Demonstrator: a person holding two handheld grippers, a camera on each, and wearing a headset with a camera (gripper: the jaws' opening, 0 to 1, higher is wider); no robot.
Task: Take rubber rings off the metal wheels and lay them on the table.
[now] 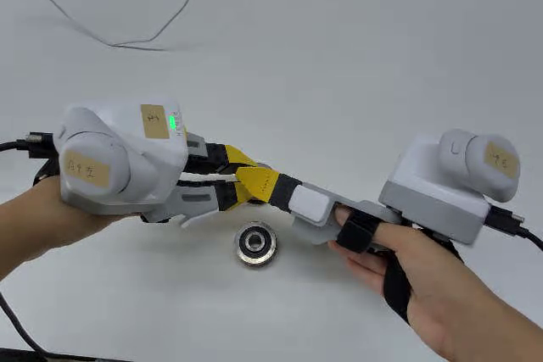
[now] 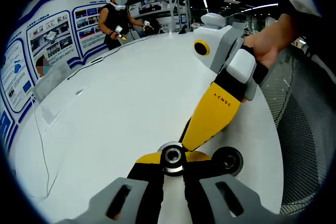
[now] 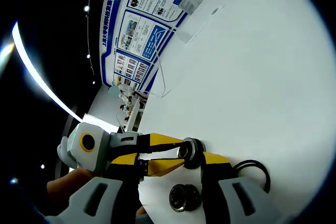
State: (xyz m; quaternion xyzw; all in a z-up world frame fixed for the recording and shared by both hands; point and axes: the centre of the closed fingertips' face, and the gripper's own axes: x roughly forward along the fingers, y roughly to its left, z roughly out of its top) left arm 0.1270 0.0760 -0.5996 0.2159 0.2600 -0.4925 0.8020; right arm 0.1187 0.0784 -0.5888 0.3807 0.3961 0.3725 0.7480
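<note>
Wheel (image 2: 173,157) hangs above the near table (image 1: 339,57), pinched by the left gripper (image 1: 233,177). The right gripper (image 3: 185,165), jaws spread, touches its rim. Best clamp firmly left and peel slowly, evenly.

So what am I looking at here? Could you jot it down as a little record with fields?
Left gripper: shut on a metal wheel, held above the table
Right gripper: yellow jaw tip meets that wheel; open or shut unclear
Second wheel: lies flat on the table, below the jaws
Cable: loops across the table's far side
</note>
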